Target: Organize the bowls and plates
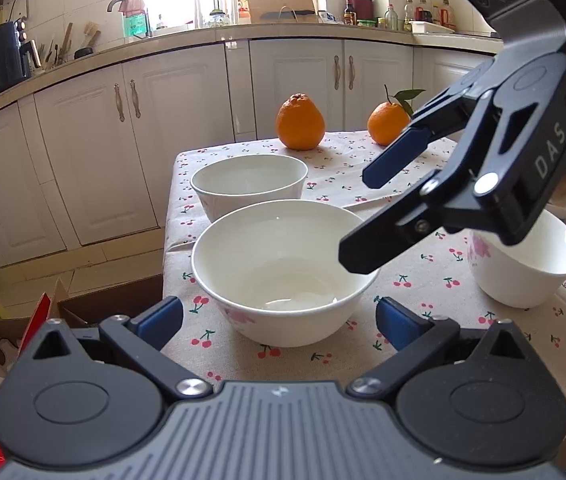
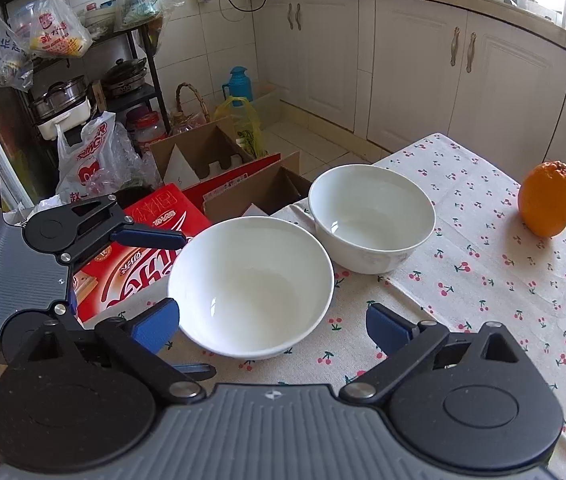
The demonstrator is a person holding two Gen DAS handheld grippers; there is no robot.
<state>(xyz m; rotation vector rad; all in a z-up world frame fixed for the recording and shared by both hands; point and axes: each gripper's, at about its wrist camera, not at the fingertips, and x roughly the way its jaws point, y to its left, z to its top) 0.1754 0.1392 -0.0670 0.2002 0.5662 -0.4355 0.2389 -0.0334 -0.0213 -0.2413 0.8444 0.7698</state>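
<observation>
Nothing looks stacked or gathered yet: three white bowls stand apart on the cherry-print table (image 1: pixel 415 296), each upright and empty, so by my judgement the sorting is at its very start and all of it is left to do. No plates show in either view. In the left wrist view the near bowl (image 1: pixel 283 272) sits at the table's left edge, just ahead of the left claw (image 1: pixel 279 320), whose blue pads are spread wide on either side of it and hold nothing. The far bowl (image 1: pixel 249 186) stands just behind it, close but not touching as far as I can tell, and the third bowl (image 1: pixel 523 268) is off to the right, with a pink flower mark on its side. The right claw (image 1: pixel 357 222) hangs over the near bowl's right rim, its fingers well parted and empty. The bowls are plain glossy white, deep and rounded, the near one with a faint pink pattern low on its wall. Two oranges (image 1: pixel 301 122) stand at the far end of the table, clear of the bowls
</observation>
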